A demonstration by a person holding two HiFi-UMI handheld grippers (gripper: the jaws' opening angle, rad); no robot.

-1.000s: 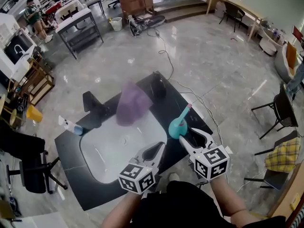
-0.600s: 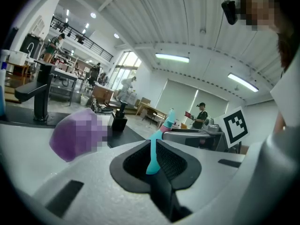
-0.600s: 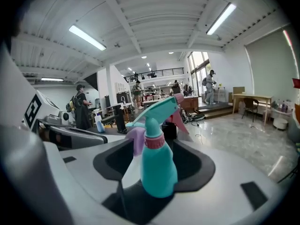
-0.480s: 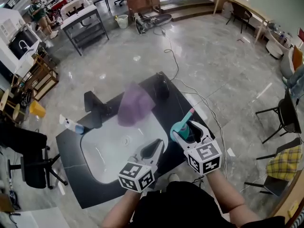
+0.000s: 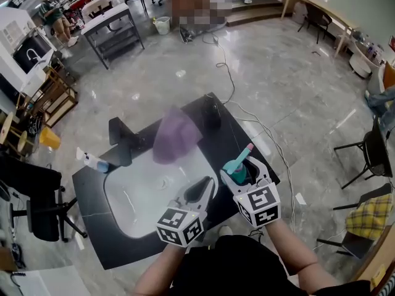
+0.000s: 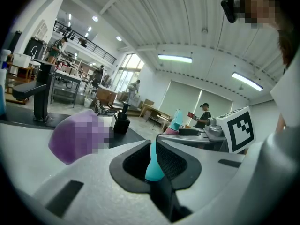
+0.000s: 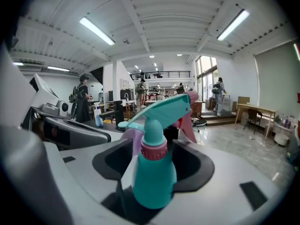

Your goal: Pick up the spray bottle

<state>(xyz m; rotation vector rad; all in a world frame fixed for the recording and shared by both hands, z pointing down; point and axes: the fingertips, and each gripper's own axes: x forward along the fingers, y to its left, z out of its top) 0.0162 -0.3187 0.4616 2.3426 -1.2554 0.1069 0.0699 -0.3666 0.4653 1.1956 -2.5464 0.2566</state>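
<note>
While the right gripper [image 5: 242, 169] was opening its jaws around the teal spray bottle [image 7: 153, 172], not yet gripped or lifted, the left gripper [image 5: 205, 185] sat closed

Lab hall: workbenches [image 5: 116, 28], office chair [image 5: 36, 219]

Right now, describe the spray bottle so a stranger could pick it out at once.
Find the black counter with the white sink. At its right edge, the spray bottle stands between the opening jaws of the right gripper. It alone is teal with a pink collar and nozzle; the bottle at the left end is white and blue, the rear pump dispenser black.
</note>
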